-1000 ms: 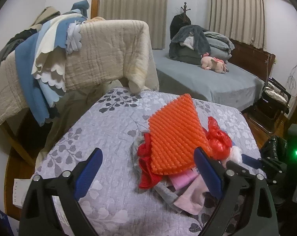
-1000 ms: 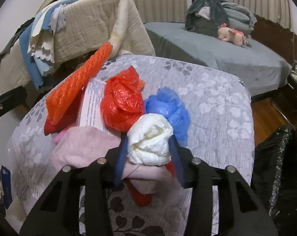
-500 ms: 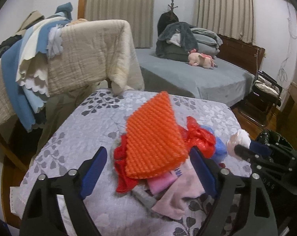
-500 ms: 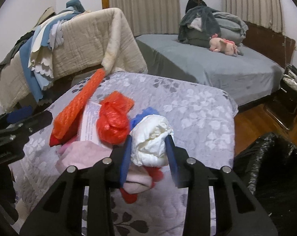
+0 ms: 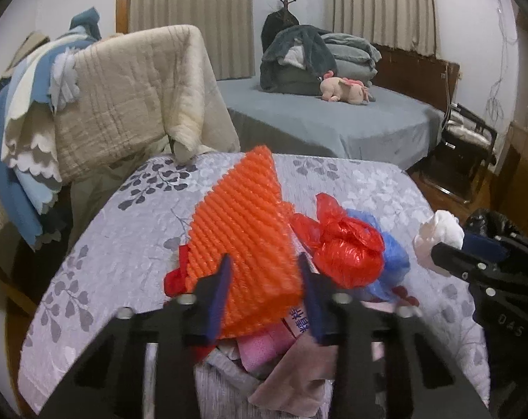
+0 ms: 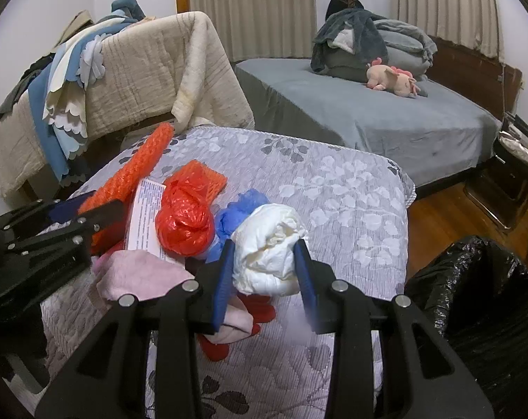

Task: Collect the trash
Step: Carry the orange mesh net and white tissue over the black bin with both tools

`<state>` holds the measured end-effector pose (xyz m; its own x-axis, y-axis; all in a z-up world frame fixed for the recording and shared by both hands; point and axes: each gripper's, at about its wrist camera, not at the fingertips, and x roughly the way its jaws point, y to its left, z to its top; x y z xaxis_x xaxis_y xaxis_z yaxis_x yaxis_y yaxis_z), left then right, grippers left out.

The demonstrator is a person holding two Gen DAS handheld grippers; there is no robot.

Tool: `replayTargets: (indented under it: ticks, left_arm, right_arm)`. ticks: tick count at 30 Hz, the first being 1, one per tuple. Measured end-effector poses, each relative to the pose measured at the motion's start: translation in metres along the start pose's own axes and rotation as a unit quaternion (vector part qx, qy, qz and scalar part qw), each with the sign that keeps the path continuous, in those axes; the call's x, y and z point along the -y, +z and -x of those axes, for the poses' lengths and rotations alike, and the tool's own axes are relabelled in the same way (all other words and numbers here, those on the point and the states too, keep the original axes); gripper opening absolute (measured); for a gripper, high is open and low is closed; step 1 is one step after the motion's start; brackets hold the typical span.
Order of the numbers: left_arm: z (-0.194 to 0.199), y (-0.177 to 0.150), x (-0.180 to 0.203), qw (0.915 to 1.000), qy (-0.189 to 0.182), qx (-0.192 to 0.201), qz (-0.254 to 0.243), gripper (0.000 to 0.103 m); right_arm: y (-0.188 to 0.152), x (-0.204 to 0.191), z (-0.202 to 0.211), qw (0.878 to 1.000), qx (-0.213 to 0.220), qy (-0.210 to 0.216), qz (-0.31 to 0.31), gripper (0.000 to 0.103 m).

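A pile of trash lies on the grey floral table cover (image 5: 124, 230). My left gripper (image 5: 265, 263) is shut on the near end of an orange foam net sleeve (image 5: 243, 223), which also shows in the right wrist view (image 6: 131, 174). My right gripper (image 6: 264, 249) is shut on a white crumpled wad (image 6: 269, 248) and holds it above the table; it also shows in the left wrist view (image 5: 438, 235). A red plastic bag (image 6: 185, 220), a blue bag (image 6: 234, 214), a printed paper pack (image 6: 143, 220) and a pink cloth (image 6: 134, 276) lie in the pile.
A black-lined trash bin (image 6: 473, 314) stands at the table's right side on the wooden floor. A bed (image 6: 368, 115) with folded bedding and a pink plush toy (image 6: 393, 78) is behind. Quilts hang over a rail (image 6: 124, 70) at the left.
My left gripper has moved forward and closed on the orange foam sleeve. My right gripper has lifted the white wad up and away from the pile.
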<state>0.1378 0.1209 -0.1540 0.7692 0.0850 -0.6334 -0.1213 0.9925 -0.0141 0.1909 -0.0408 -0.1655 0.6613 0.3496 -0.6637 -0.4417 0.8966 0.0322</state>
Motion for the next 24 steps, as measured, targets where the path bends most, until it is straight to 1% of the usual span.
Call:
replayTargets:
  ticks: [1,3,6,12,17,21,24]
  left_arm:
    - [0.002,0.001,-0.003,1.0000,-0.004,0.003,0.007,0.026]
    - [0.007,0.002,-0.006,0.9999,-0.004,0.010,0.013,0.017]
    - [0.017,0.006,-0.012,0.9996,-0.001,0.020,0.019,0.014]
    - [0.039,0.017,-0.014,0.9988,0.000,0.044,0.021,0.014]
    - [0.065,0.032,-0.004,0.9974,-0.013,0.068,0.019,0.014]
    - [0.081,0.040,0.014,0.9962,-0.036,0.078,0.011,0.014]
    - [0.088,0.042,0.034,0.9950,-0.063,0.077,0.004,0.014]
  right_arm:
    - [0.000,-0.001,0.000,1.000,0.001,0.000,-0.001,0.034]
    - [0.001,0.000,0.002,1.000,0.003,0.000,-0.002,0.034]
    - [0.005,-0.002,0.007,1.000,0.010,0.002,-0.003,0.034]
    - [0.014,-0.004,0.026,0.999,0.030,0.010,-0.005,0.034]
    - [0.023,0.000,0.050,0.999,0.050,0.007,-0.011,0.034]
    - [0.029,0.009,0.074,0.998,0.066,-0.005,-0.019,0.034]
    - [0.030,0.021,0.092,0.997,0.074,-0.015,-0.030,0.034]
